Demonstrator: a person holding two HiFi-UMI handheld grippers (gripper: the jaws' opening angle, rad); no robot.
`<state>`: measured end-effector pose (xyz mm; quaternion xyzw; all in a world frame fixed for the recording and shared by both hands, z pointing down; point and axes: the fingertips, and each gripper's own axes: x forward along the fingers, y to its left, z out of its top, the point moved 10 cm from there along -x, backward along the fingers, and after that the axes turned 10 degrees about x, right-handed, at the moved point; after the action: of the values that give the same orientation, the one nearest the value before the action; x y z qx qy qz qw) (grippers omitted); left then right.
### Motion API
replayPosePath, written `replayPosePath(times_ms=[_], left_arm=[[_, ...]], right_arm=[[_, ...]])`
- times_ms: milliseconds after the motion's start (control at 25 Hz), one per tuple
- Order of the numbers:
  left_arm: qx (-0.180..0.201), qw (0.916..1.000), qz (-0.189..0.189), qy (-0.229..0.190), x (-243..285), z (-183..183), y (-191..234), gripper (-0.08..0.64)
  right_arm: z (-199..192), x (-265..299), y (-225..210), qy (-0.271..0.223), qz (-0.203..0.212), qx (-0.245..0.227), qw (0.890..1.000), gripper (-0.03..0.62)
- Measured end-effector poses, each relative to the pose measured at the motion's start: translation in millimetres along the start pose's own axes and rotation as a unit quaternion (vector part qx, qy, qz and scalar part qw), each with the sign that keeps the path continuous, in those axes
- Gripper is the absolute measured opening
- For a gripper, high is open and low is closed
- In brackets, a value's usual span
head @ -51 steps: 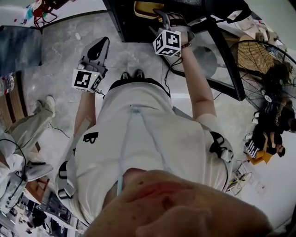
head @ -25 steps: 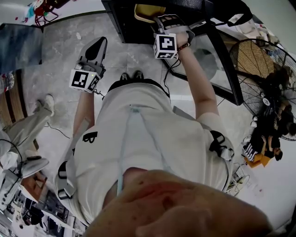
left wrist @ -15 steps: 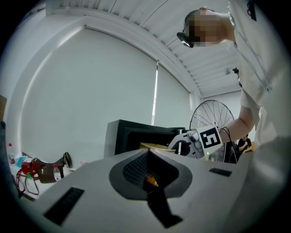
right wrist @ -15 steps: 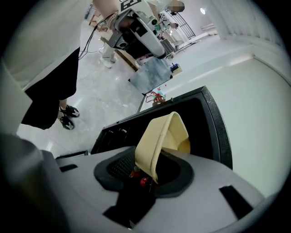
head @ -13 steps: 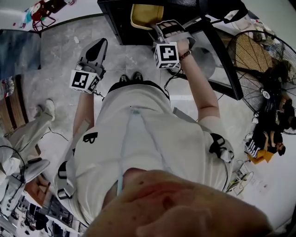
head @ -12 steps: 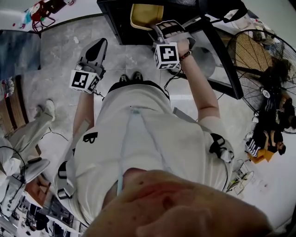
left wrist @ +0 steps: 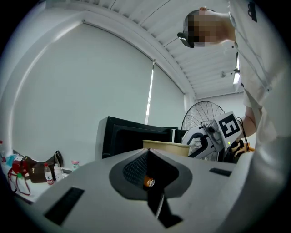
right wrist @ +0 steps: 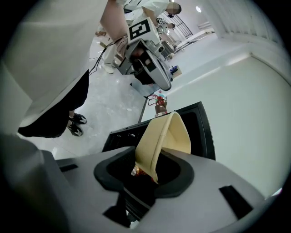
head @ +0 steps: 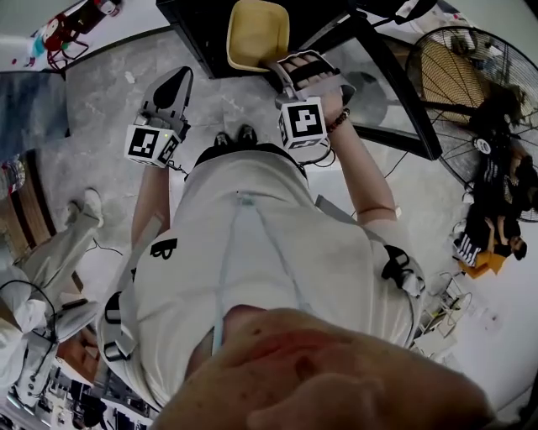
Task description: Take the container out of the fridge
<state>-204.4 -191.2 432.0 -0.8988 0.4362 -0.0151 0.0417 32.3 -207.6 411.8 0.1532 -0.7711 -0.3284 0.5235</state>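
The only print that could be read was a black "B"-like mark on the person's white shirt. The cubes on both grippers bore black-and-white square markers. The labels on the bottles far left of the left jaws were too small to read.

The right gripper was held out ahead of the body on a nearly straight arm. Its jaws were clamped on the rim of the yellow container, which stuck out past the jaw tips at the front of the black fridge.

The left gripper pointed forward too, well apart from the right one. Its jaws were pressed together with nothing between them. From those jaws the container and the right gripper lay ahead and to the right, with the fridge behind them.

A round fan stood to the right of the right jaws, past the fridge's glass door. Another person's legs were off to the left of the left jaws.
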Motion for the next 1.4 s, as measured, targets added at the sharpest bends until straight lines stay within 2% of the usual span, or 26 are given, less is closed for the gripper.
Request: replayPosePath(times_ms=[160, 360, 600, 1400], left_arm=[[-0.002, 0.9999, -0.014, 0.000, 6, 3, -5, 0.009], [-0.006, 0.9996, -0.029, -0.004, 15, 5, -11, 0.009], [0.002, 0.9990, -0.045, -0.005, 23, 7, -18, 0.009], [0.008, 0.9993, -0.035, -0.009, 12, 12, -16, 0.009]], right_arm=[[1, -12, 10, -0.011, 0.010, 0.013, 1.000, 0.130], [0, -24, 12, 0.000, -0.004, 0.023, 1.000, 0.129], [0, -28, 19, -0.006, 0.003, 0.037, 0.999, 0.127], [6, -30, 13, -0.015, -0.005, 0.031, 0.999, 0.126]])
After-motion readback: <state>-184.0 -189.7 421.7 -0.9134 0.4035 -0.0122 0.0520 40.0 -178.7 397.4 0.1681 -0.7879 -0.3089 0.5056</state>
